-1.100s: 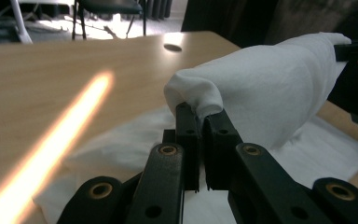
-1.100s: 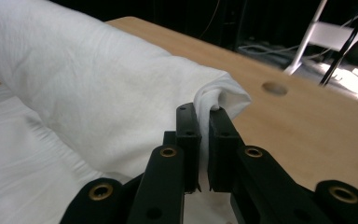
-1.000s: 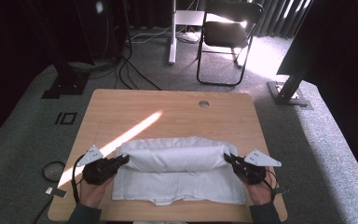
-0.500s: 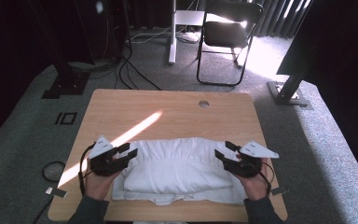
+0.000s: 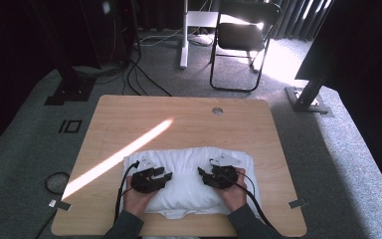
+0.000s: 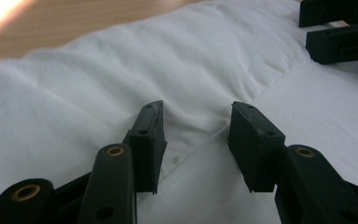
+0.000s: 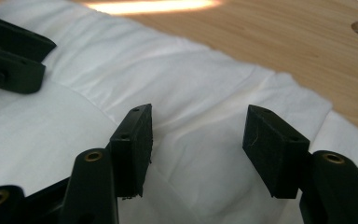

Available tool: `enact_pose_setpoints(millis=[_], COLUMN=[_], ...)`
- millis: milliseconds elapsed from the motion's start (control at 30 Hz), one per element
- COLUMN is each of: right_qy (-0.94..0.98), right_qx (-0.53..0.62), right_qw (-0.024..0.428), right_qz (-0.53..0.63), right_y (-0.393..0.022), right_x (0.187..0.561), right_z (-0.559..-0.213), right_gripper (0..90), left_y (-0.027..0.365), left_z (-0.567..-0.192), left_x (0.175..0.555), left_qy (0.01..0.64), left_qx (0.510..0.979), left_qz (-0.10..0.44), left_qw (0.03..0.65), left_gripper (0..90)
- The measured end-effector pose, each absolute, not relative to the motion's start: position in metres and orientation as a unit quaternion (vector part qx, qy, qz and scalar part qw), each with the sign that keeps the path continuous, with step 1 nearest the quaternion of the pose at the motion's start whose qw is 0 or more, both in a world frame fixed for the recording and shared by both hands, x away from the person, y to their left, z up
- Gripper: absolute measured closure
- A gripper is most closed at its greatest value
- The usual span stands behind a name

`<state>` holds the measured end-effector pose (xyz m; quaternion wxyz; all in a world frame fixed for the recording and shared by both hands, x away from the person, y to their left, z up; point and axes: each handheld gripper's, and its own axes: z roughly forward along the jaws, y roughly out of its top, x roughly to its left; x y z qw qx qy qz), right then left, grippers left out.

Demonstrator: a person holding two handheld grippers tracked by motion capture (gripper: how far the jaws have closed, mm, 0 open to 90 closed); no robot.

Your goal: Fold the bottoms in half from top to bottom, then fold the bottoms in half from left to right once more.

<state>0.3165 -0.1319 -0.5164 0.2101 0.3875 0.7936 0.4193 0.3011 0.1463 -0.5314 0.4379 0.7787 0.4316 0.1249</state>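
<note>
White cloth (image 5: 189, 181) lies folded into a thick pad at the near edge of the table (image 5: 179, 122), roughly centred between its left and right edges, with a thin strip of a lower layer sticking out from under it toward the near edge. Step in hand looks like folding: both grippers sit on top of the pad, pointing inward at each other. Left gripper (image 5: 165, 176) has just been opening; jaws now stand apart over the fabric, a soft ridge and seam running between them in the left gripper view, pads (image 6: 150, 135) not pinching anything. Right gripper (image 5: 202, 175) likewise has just been opening, jaws spread wide above a shallow dip in the cloth, nothing clamped, pads (image 7: 134, 140) clear. So my read: last fold released, hands free. Next move probably calls for smoothing the top or taking the short ends for another fold; that needs the jaws to bite through all layers at an edge, not just the top sheet, else the stack slides apart. Material is a matte woven cotton-like fabric, limp, with fine wrinkles and a stitched hem line. Table is pale wood grain, smooth, with a round cable hole (image 5: 217, 110) near the far edge.
</note>
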Motion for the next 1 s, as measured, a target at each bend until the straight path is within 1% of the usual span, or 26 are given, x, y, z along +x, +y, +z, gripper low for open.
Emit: enact_pose_setpoints(millis=[167,300,500,767,800,833,1000], right_qy=[0.804,0.807,0.807,0.801,0.8,0.8,0.804], right_qx=[0.379,0.374,0.374,0.376,0.378,0.379,0.38], right_qw=[0.215,0.218,0.201,0.188,0.184,0.183,0.191], right_qz=[0.405,0.402,0.41,0.427,0.429,0.428,0.415], right_y=[-0.127,-0.124,-0.127,-0.128,-0.129,-0.128,-0.123], right_x=[0.313,0.316,0.324,0.342,0.345,0.353,0.367], right_z=[-0.535,-0.543,-0.546,-0.549,-0.55,-0.55,-0.549], right_gripper=[41.6,41.5,41.0,40.9,41.0,41.4,41.9], left_y=[0.145,0.145,0.145,0.148,0.149,0.149,0.149], left_z=[-0.546,-0.553,-0.553,-0.549,-0.548,-0.547,-0.547], left_x=[0.292,0.293,0.298,0.319,0.328,0.331,0.346], left_qy=[0.412,0.42,0.425,0.44,0.445,0.446,0.458], left_qx=[0.788,0.781,0.778,0.775,0.774,0.774,0.771], left_qz=[0.164,0.161,0.161,0.163,0.165,0.165,0.17], left_qw=[0.427,0.433,0.433,0.422,0.419,0.418,0.409], left_gripper=[55.6,55.6,54.8,47.3,47.3,45.5,40.9])
